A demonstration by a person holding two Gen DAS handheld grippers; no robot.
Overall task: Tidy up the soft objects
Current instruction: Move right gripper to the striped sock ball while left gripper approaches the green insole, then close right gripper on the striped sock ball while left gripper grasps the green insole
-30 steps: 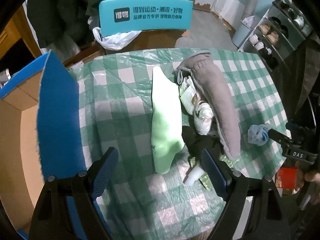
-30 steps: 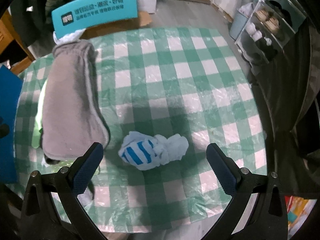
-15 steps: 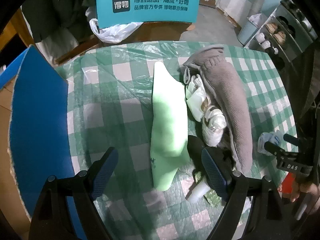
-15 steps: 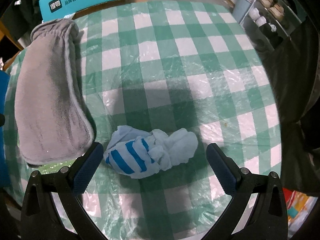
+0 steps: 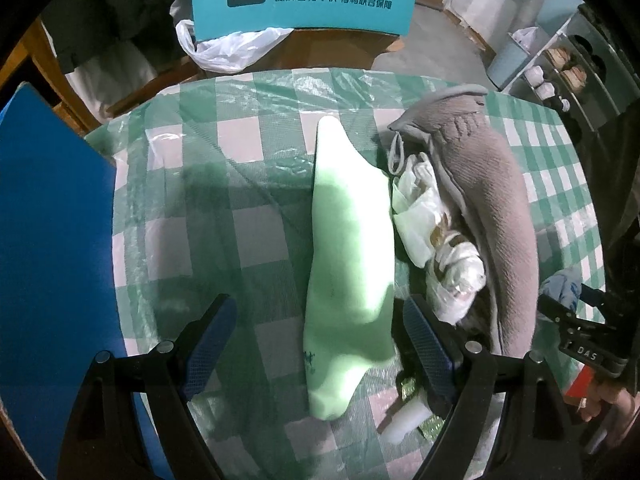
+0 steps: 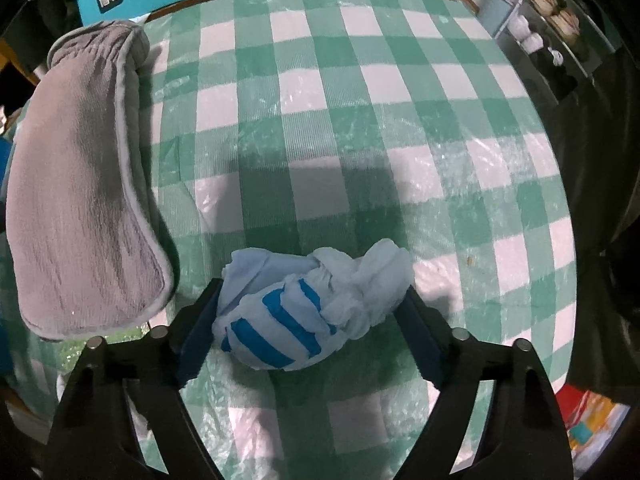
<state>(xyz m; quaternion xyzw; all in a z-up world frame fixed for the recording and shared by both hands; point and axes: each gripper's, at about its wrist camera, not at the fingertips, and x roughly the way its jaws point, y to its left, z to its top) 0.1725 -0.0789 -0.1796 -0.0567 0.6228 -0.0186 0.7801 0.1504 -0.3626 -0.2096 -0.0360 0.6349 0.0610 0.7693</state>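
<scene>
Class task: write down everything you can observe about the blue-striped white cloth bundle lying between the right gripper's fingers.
The blue-striped cloth bundle is a crumpled wad of soft, thin white fabric, with bold blue stripes on its near left half and plain pale folds to the right. It lies on the green-checked tablecloth, right of the grey towel and apart from it. The right gripper straddles it; its jaws have just been closing, and both pads now meet its sides.

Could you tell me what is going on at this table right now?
A person is sorting soft things with two hand-held claws. The right claw has been closing around a crumpled blue-striped cloth on the checked tablecloth; its pads appear to touch the bundle. The left claw hangs open over a pale green sock, beside a grey towel.
</scene>
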